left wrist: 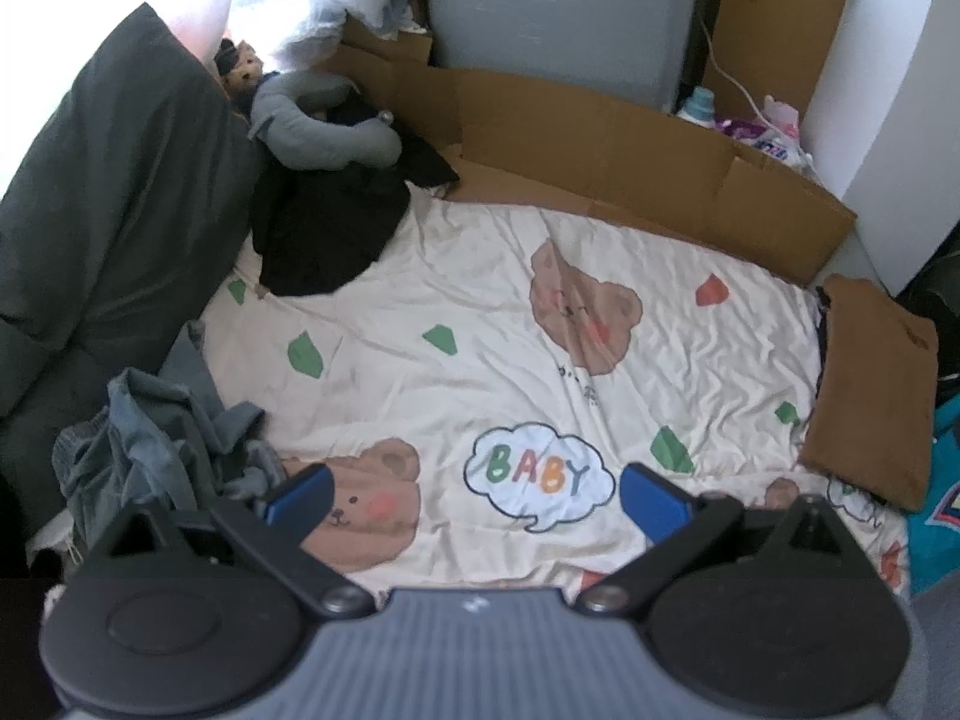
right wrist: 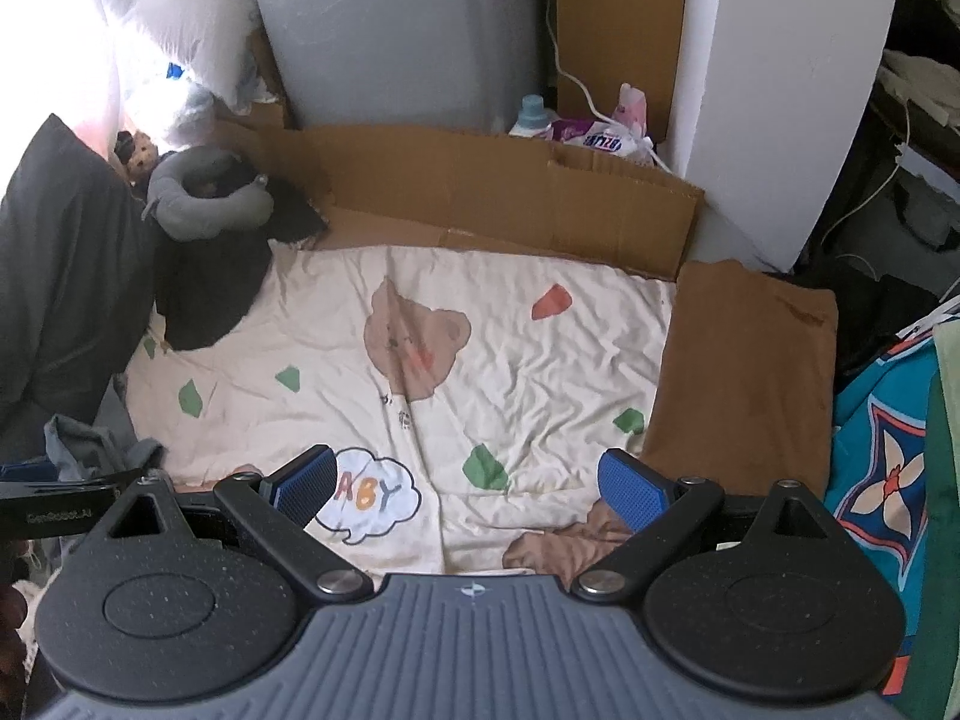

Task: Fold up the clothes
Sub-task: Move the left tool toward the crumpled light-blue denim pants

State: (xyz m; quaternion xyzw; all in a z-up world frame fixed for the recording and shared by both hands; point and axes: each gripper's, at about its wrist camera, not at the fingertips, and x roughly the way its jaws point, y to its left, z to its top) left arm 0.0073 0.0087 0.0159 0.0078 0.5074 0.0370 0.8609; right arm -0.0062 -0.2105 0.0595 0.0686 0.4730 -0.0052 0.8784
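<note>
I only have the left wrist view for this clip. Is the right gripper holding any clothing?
Observer: No, the right gripper has its fingers wide apart above the bear-print sheet, holding nothing.
Operator: The brown garment is cut off at my edge. Folded?
Observer: It looks folded: a flat, neat rectangle at the sheet's right edge.

My left gripper [left wrist: 477, 495]: matt black plastic arms, blue pads [left wrist: 303, 495] w/ fine rough texture, ribbed grey body. Bed sheet [left wrist: 480, 312]: thin creased cotton-like cloth, matt. Brown folded garment [left wrist: 870, 390] at right edge: soft matt fabric. Cardboard [left wrist: 600, 150] along far edge: dull, rough paper.
</note>
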